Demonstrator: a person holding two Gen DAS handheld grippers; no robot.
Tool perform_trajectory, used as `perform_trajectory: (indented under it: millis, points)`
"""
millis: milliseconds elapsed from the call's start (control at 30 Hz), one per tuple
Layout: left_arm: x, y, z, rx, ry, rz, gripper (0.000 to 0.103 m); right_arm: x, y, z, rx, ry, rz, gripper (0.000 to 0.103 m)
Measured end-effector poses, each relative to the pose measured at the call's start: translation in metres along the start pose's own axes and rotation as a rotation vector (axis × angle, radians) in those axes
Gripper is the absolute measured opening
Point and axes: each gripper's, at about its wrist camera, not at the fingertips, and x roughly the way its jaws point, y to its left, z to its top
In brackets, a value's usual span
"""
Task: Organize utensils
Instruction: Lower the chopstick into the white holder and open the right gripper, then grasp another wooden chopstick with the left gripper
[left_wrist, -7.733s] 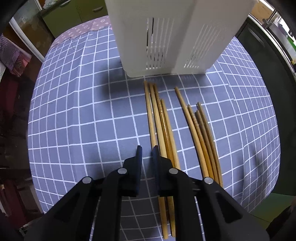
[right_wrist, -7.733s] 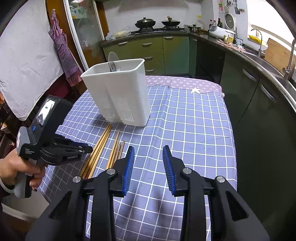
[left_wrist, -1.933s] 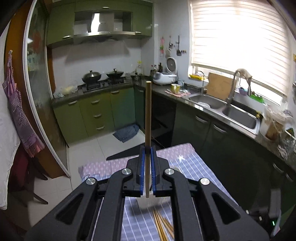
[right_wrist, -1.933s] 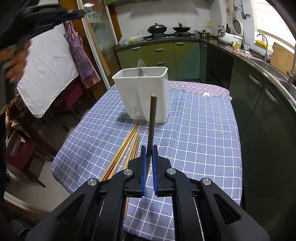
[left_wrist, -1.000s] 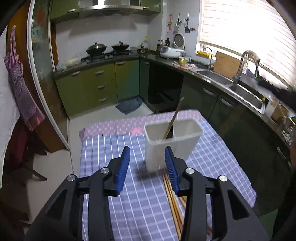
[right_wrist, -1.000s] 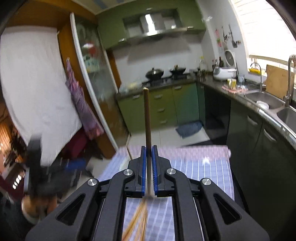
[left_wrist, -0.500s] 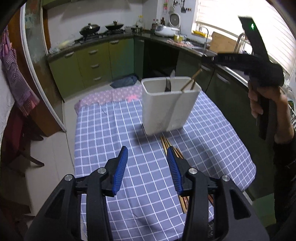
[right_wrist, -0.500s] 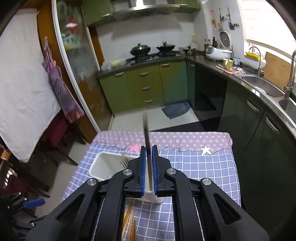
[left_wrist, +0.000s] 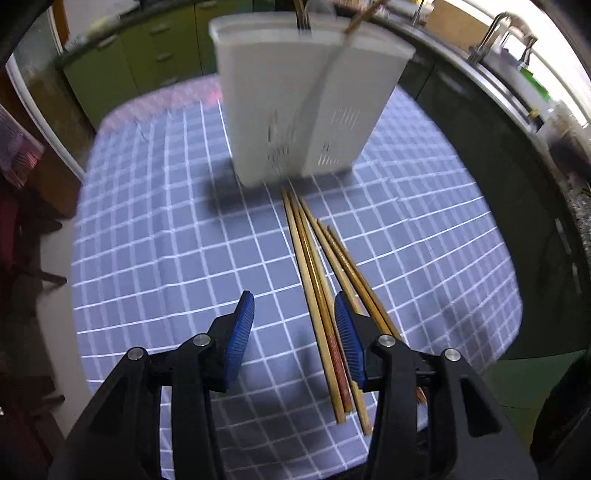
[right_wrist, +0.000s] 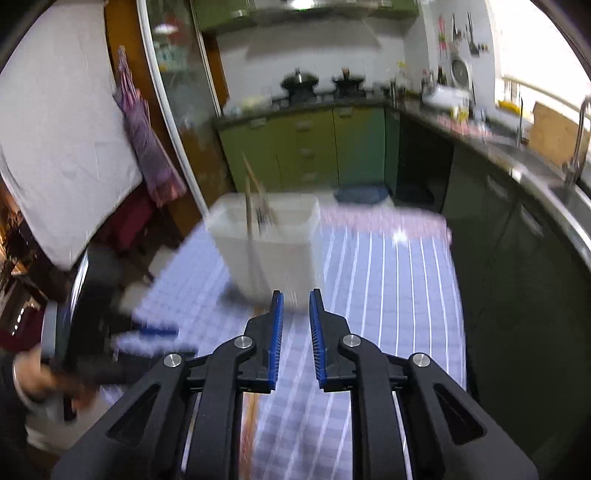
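Several wooden chopsticks (left_wrist: 325, 280) lie in a bundle on the blue checked tablecloth (left_wrist: 166, 240), in front of the white utensil holder (left_wrist: 303, 96). My left gripper (left_wrist: 293, 325) is open and empty, low over the near ends of the chopsticks. In the right wrist view the holder (right_wrist: 273, 251) holds chopsticks (right_wrist: 249, 199) and a fork, leaning out of its top. My right gripper (right_wrist: 296, 321) is open and empty, above the table in front of the holder. That view is blurred.
The table's right edge (left_wrist: 513, 295) drops off toward dark cabinets. Green kitchen cabinets (right_wrist: 306, 147) and a stove with pots stand behind the table. A sink counter (right_wrist: 535, 162) runs along the right. The left hand and its gripper (right_wrist: 74, 339) show at the left.
My right gripper has let go of its chopstick, which now stands in the holder, and has opened. My left gripper has dropped from high above the table to just over the lying chopsticks.
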Motion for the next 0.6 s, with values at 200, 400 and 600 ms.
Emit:
perform_trajectory:
  millis: [200,400,600]
  points:
    - [0.04,-0.011,0.018,-0.001,0.075,0.074,0.043,0.018,-0.031,-0.055,0.06,0.088,0.005,0.015]
    - [0.056,-0.014,0.024,-0.002,0.117,0.135,0.043,0.014,-0.042,-0.061,0.078,0.088,0.025,0.021]
    - [0.063,-0.015,0.028,0.006,0.136,0.173,0.042,0.013,-0.034,-0.059,0.078,0.094,0.051,0.021]
